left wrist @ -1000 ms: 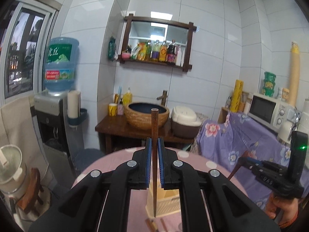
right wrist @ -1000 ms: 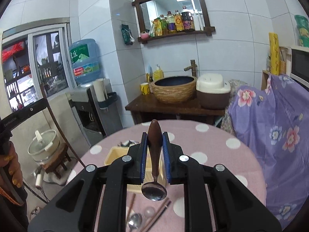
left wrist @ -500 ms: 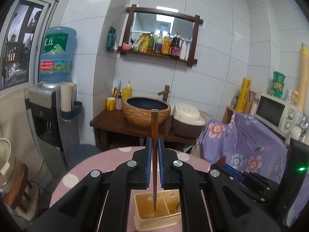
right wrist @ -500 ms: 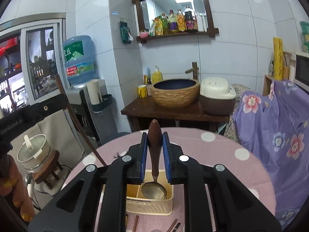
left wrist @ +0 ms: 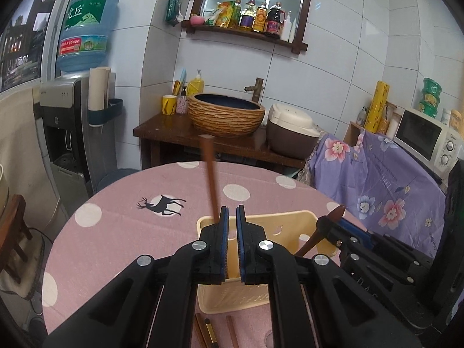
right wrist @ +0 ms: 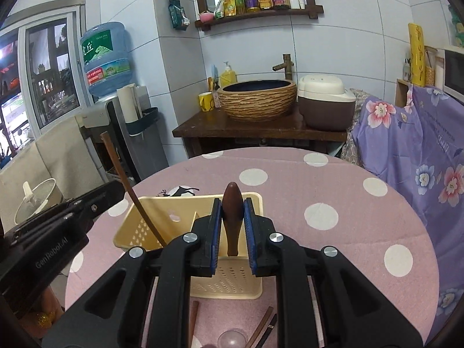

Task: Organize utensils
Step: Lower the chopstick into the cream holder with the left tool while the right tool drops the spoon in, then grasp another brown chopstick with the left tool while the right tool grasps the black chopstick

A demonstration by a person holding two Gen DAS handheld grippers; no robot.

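Observation:
A cream plastic utensil basket [left wrist: 293,220] [right wrist: 150,229] stands on the pink dotted table. My left gripper [left wrist: 232,242] is over the basket, its pads a small gap apart; a brown chopstick [left wrist: 210,174] [right wrist: 130,188] leans free to the left with its lower end in the basket. My right gripper [right wrist: 232,232] is shut on a dark wooden-handled spoon [right wrist: 232,220], held handle-up over the basket's right compartment; the spoon's handle also shows in the left wrist view [left wrist: 324,226].
Loose chopsticks [right wrist: 261,330] and a wooden handle [right wrist: 192,319] lie on the table in front of the basket, with a round spoon bowl [right wrist: 232,339]. Behind the table stand a wooden stand with a woven basin [right wrist: 258,101], a water dispenser [left wrist: 72,121] and a purple floral cover [right wrist: 420,159].
Both grippers came down over the basket. The left pads parted and the chopstick slipped out, now leaning left in the basket. The spoon went lower into the right compartment.

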